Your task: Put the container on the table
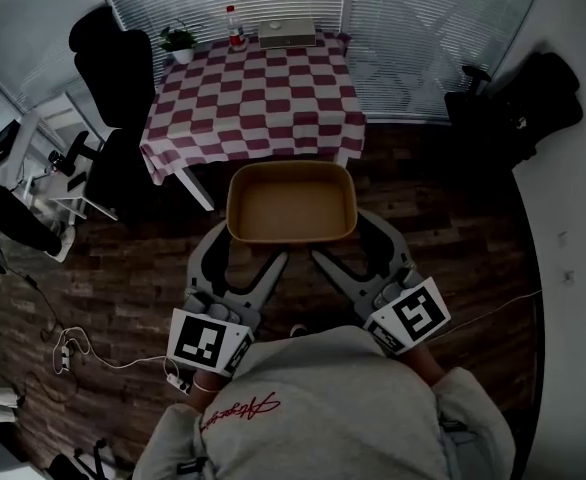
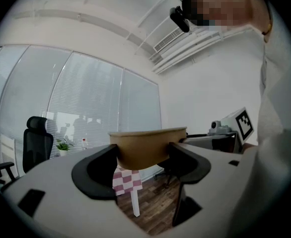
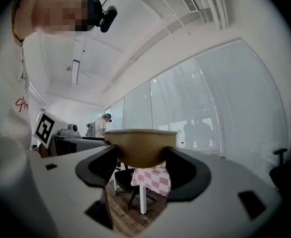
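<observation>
Container (image 1: 291, 203), a shallow tan tub with rounded corners, sits clamped between the wide-spread jaws of the left tool (image 1: 248, 254) and right tool (image 1: 347, 249), above the wooden floor (image 1: 123, 268), just short of the checkered tabletop's (image 1: 253, 98) near edge.

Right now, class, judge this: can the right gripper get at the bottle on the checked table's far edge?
Probably not. The right gripper is clamped on the container, shared with the left gripper, and the whole table lies between it and the bottle.
</observation>
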